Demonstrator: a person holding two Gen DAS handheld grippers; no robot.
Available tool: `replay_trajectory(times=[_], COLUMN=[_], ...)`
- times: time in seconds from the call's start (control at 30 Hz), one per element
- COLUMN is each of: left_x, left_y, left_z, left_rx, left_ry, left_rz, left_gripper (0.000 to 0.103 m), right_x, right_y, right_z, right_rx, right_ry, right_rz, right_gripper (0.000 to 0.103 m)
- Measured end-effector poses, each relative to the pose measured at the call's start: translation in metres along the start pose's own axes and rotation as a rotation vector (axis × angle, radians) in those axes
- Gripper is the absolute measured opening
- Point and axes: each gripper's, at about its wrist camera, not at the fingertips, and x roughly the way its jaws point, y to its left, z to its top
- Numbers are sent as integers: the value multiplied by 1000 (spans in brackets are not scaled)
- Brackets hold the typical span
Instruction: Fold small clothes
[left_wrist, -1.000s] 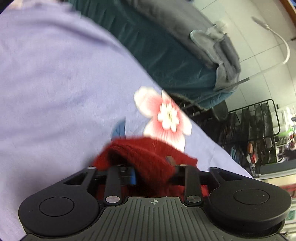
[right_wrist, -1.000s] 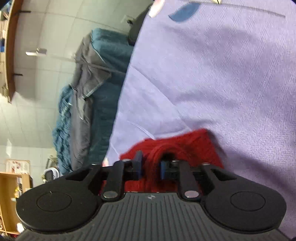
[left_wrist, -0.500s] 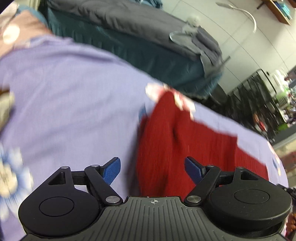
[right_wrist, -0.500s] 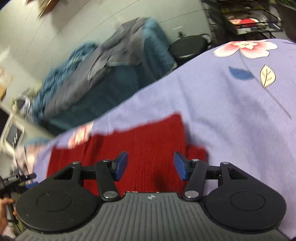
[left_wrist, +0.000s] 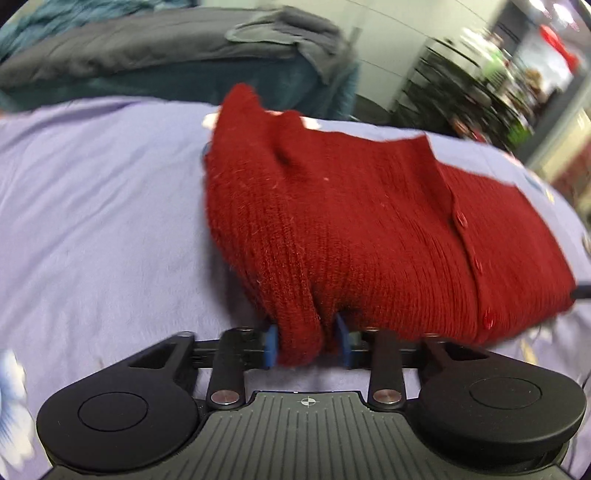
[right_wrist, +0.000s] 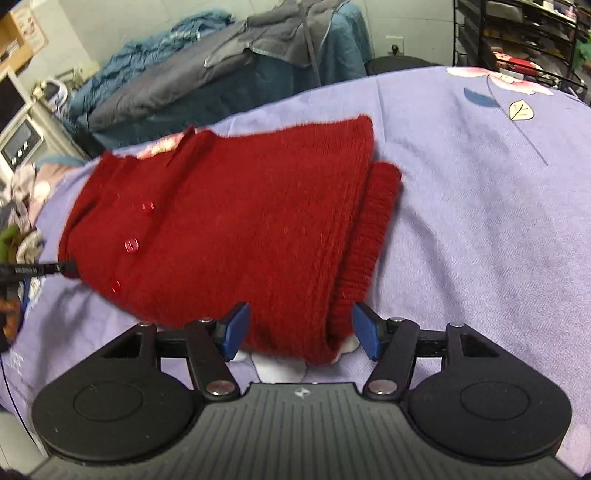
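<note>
Left wrist view: red knit cardigan (left_wrist: 332, 221) lies part-folded on the lilac flowered sheet (left_wrist: 92, 203), buttons up. Step in hand, by my read: re-gripping the near hem for the next fold. Left tool (left_wrist: 306, 347) has just been closing; blue pads (left_wrist: 272, 345) sit tight vs a bunched fold of knit, so it's clamped on the cardigan. Right wrist view: right tool (right_wrist: 299, 332) has just been opening; pads stand apart, hem edge betw. them but untouched. Next move prob. needs the right tool to pinch its corner too, then both lift & carry the hem evenly over.
</note>
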Motion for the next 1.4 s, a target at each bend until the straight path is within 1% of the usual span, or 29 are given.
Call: replay_trajectory(times=[0.07, 0.1, 0.13, 0.17, 0.2, 0.23, 0.27, 0.33, 0.4, 0.47, 0.53, 0.6, 0.67, 0.73, 0.8, 0.87, 0.93, 0.97, 1.0, 1.03, 1.07, 1.1, 1.13, 1.17, 1.2, 1.23, 1.3, 1.37, 1.4], left_x=[-1, -1, -1, -1, -3, -7, -11, -26, -37, -36, -32, -26, -17, -4, -1, -4, -7, -9, -11, -13, -15, -21, -30, -40, -49, -58, -70, -66, -60], left_y=[3, 5, 5, 5, 2, 2, 2, 6, 18, 31, 36, 39, 44, 45, 46, 47, 50, 53, 56, 58, 59, 61, 59, 53, 46, 36, 8, -25, -40], left_z=[4, 5, 8, 11, 15, 20, 25, 35, 44, 49, 48, 41, 29, 21, 16, 15, 14, 13, 12, 11, 11, 9, 9, 9, 10, 12, 17, 25, 29], left_rx=[15, 11, 16, 36, 60, 80, 98, 141, 163, 160, 172, 200, 172, 160, 155, 147, 153, 156, 154, 149, 138, 129, 126, 127, 129, 131, 154, 172, 160], left_ry=[16, 22, 30, 43, 54, 60, 59, 45, 45, 82, 120, 163, 190, 210, 189, 180, 191, 201, 215, 234, 242, 231, 202, 162, 120, 79, 2, -36, -46], left_rz=[-12, -22, -28, -30, -28, -34, -39, -25, -4, 33, 30, 49, 59, 94, 106, 123, 135, 146, 166, 214, 256, 279, 294, 307, 310, 301, 247, 163, 123], left_gripper=[68, 66, 63, 59, 57, 55, 49, 48, 47, 46, 45, 45, 46, 51, 56, 72, 76, 81, 84, 85, 84, 84, 84, 88, 90, 102, 103, 103, 103], right_x=[5, 8, 11, 14, 15, 11, 4, -14, -31, -38, -35, -33, -26, -11, 2, 6, 4, 4, 4, 4, 2, 0, -1, -3, -6, -11, -24, -36, -37], right_y=[2, 4, 4, 5, 6, 4, 2, -8, -18, -23, -24, -22, -20, -24, -30, -34, -36, -37, -39, -41, -42, -43, -44, -44, -44, -45, -42, -40, -40], right_z=[-3, -3, -3, -3, -3, -1, 1, 9, 18, 24, 25, 22, 14, 2, -7, -9, -7, -6, -6, -4, -3, -3, -3, -4, -4, -4, -2, 4, 7], right_rx=[-27, -35, -41, -50, -60, -58, -50, -4, 1, -21, -46, -70, -96, -61, -31, -11, -15, -21, -25, -23, -21, -21, -21, -21, -18, -19, -50, -56, -38], right_ry=[-4, -1, 2, 15, 33, 32, 25, 11, -8, -6, 26, 55, 81, 115, 139, 139, 142, 147, 153, 156, 154, 152, 154, 155, 152, 142, 97, 43, 29], right_rz=[5, 2, 7, 7, 3, 16, 35, 77, 96, 85, 76, 63, 55, 37, 21, 27, 36, 39, 37, 36, 35, 26, 20, 11, -5, -27, -72, -53, -31], right_gripper=[66, 64, 52, 27, 23, 16, 13, 9, 8, 8, 8, 8, 8, 8, 8, 8, 9, 10, 10, 12, 15, 16, 22, 30, 33, 34, 33, 33, 33])
